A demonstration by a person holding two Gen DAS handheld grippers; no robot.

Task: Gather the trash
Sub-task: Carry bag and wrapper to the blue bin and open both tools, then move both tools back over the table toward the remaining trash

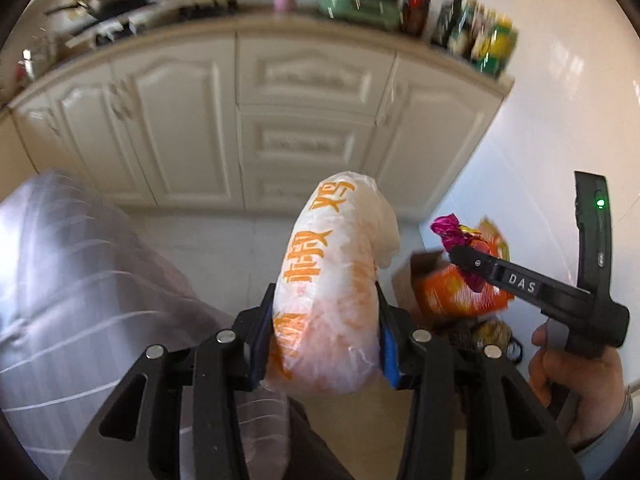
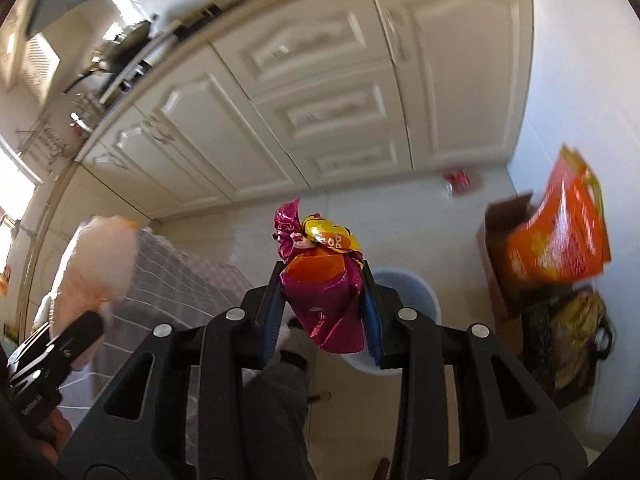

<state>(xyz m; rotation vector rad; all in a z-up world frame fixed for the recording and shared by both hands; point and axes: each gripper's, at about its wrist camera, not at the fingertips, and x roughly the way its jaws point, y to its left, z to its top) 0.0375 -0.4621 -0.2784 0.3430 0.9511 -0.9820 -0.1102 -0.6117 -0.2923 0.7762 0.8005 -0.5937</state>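
**Both grippers loaded, bin below**

We note the cream panelled kitchen cabinets (image 1: 280, 120) filling the 12 o'clock half of both views; they are backdrop only. At 9 o'clock in the left wrist view, a grey cloth with pale stripes (image 1: 80, 280) drapes over some surface.

At 3 o'clock in the right wrist view, a brown cardboard box (image 2: 500, 240) stands against the wall with a large orange foil bag (image 2: 556, 236) poking out; we judge it a trash store.

Our left gripper (image 1: 324, 320) is clamped on the white crumpled plastic bag with orange lettering (image 1: 332, 272), held upright off the floor for carrying.

A pale blue round bin (image 2: 416, 292) sits on the floor just behind the right gripper (image 2: 324, 300), partly hidden. That gripper's fingers are closed on a crumpled magenta-and-yellow foil wrapper (image 2: 320, 280), hovering near the bin, likely for dropping.
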